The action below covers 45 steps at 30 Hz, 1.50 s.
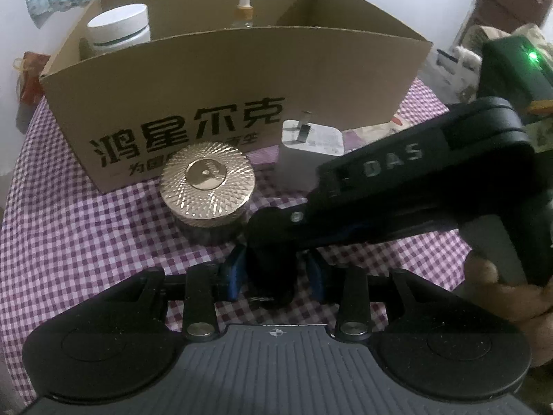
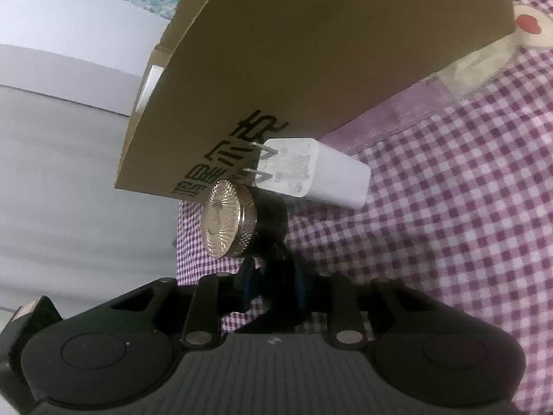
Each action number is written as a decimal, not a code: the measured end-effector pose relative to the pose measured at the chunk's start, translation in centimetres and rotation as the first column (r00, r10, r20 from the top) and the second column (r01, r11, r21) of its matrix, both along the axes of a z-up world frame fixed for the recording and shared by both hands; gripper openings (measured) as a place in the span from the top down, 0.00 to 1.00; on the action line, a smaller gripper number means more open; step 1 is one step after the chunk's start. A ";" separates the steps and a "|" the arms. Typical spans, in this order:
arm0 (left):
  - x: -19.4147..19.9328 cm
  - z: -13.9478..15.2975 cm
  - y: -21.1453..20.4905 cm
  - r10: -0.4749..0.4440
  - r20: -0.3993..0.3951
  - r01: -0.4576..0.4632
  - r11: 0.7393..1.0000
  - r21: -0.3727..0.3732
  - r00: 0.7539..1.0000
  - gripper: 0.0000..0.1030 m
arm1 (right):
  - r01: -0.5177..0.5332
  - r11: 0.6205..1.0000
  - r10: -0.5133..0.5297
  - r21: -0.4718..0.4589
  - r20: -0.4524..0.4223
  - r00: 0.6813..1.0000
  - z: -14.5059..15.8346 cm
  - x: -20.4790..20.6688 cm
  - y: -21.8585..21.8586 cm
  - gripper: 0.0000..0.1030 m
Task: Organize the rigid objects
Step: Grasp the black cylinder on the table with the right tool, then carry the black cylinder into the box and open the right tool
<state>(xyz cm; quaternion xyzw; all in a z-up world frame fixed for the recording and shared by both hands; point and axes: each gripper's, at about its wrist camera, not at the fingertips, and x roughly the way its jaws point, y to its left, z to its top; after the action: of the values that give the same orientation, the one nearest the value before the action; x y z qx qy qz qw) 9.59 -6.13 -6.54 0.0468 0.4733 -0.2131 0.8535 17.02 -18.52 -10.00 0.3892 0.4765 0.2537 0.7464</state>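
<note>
Plainly mid-sort, judging by the layout: two items already boxed, two left out on the cloth [image 1: 86, 235].

Beyond both sets of fingers, the box [image 1: 224, 79]: open-topped, printed wall facing the left gripper [image 1: 273, 276], with a white tub [image 1: 119, 27] and a dropper [image 1: 244, 7] standing inside, well beyond the fingertips.

Across the left view from the right, the right gripper [image 2: 274, 276], tip dipping down just ahead of the left pads [image 1: 231, 276]. Left pads set somewhat apart with a dark shape between them; cannot tell whether clamped on it or merely straddling it. Same doubt in the right view: pads [image 2: 249, 276] close, something dark in the gap, grip not readable.

Just ahead of the right fingertips, slightly left of them, the jar [image 1: 207, 180]: near the box wall, upright on the cloth, gold lid up, dark body below. Squat, so the axis runs vertically through the lid; sideways only in the rolled right view.

Past the jar, farther from the fingertips, the charger [image 1: 311, 152]: stood on end close to the box wall, prongs up, long axis vertical.

Likely next: jar into the box. Calls for spreading the fingers wider than the body, closing on the dark sides below the lid, lifting clear of the wall, then lowering into the free right part, away from the tub and dropper. Charger close by, so a straight lift advised to avoid tipping it.
</note>
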 end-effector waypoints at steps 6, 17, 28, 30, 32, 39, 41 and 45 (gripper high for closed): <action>0.1 -0.5 -1.3 -0.001 -0.001 0.001 1.000 0.017 1.000 0.66 | -0.003 1.000 0.003 0.002 0.015 1.000 -0.2 0.0 1.0 0.83; -2.9 -0.7 -1.6 -0.005 0.015 0.005 1.000 0.027 1.000 0.67 | -0.017 1.000 0.016 0.010 0.049 0.999 0.0 -2.8 0.3 0.83; -4.9 2.1 -0.5 0.000 0.082 -0.001 1.000 0.018 0.997 0.67 | -0.014 1.000 0.014 0.000 0.142 0.990 2.5 -7.3 -1.1 0.83; -5.6 3.3 -0.9 0.002 0.098 -0.004 1.000 0.018 0.995 0.67 | -0.011 1.000 0.011 -0.002 0.159 0.987 3.1 -7.9 -1.1 0.83; -6.0 4.1 -0.9 0.003 0.115 -0.005 1.000 0.016 0.993 0.67 | -0.008 1.000 0.009 -0.005 0.180 0.984 3.8 -8.5 -1.2 0.83; -6.4 6.5 -1.5 -0.001 0.174 -0.002 1.000 0.018 0.985 0.67 | 0.010 1.000 -0.009 -0.005 0.250 0.968 6.7 -9.3 -1.9 0.83; -6.4 7.4 -1.9 -0.003 0.191 0.000 1.000 0.017 0.982 0.67 | 0.017 1.000 -0.015 -0.004 0.270 0.963 7.6 -9.2 -2.0 0.83; -6.4 8.8 -2.2 -0.005 0.223 0.001 1.000 0.015 0.975 0.67 | 0.027 1.000 -0.026 -0.001 0.308 0.951 9.1 -8.7 -2.2 0.83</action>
<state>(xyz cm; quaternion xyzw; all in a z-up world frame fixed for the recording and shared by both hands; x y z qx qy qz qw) 3.20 -8.35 2.26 0.0776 0.3760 -0.2042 0.9005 8.31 -20.70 -0.89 0.3492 0.3496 0.3001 0.8160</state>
